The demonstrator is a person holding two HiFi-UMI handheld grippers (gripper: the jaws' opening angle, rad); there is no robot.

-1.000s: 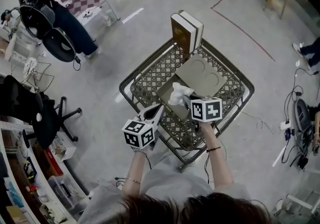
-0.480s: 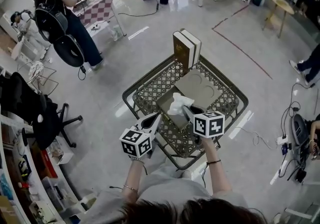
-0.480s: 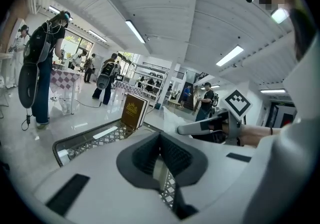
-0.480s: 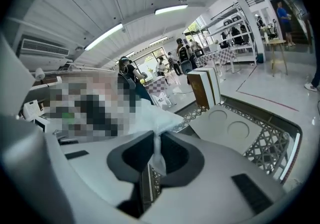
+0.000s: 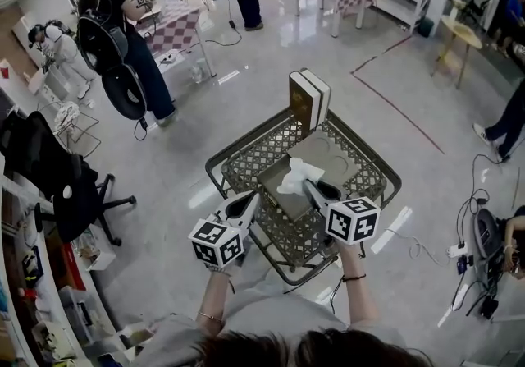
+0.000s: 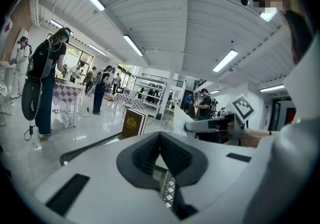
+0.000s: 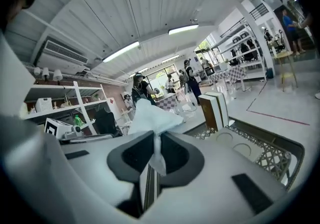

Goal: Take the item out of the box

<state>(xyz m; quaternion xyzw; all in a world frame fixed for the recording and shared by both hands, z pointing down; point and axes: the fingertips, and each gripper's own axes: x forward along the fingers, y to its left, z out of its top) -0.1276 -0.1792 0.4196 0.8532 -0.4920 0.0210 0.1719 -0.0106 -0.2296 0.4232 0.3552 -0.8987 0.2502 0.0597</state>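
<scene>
A wire cart (image 5: 234, 167) holds an olive-grey tissue box (image 5: 277, 186) with a white tissue (image 5: 297, 174) rising from its top. My right gripper (image 5: 308, 184) reaches in from the near right and is shut on that tissue; in the right gripper view the tissue (image 7: 149, 117) fans out above the closed jaws of the right gripper (image 7: 152, 137). My left gripper (image 5: 249, 198) hovers at the cart's near left rim, beside the box. In the left gripper view the left gripper (image 6: 161, 136) has its jaws together with nothing between them.
A grey cardboard tray (image 5: 332, 152) lies in the cart behind the box, and two upright books (image 5: 308, 98) stand at its far end. An office chair (image 5: 75, 193) and shelves are at the left, people and checkered tables (image 5: 182, 29) at the back, cables (image 5: 480, 234) on the right floor.
The head view has tilted up, showing more of the room. Both grippers sit a little nearer the person. The right gripper keeps its hold on the tissue.
</scene>
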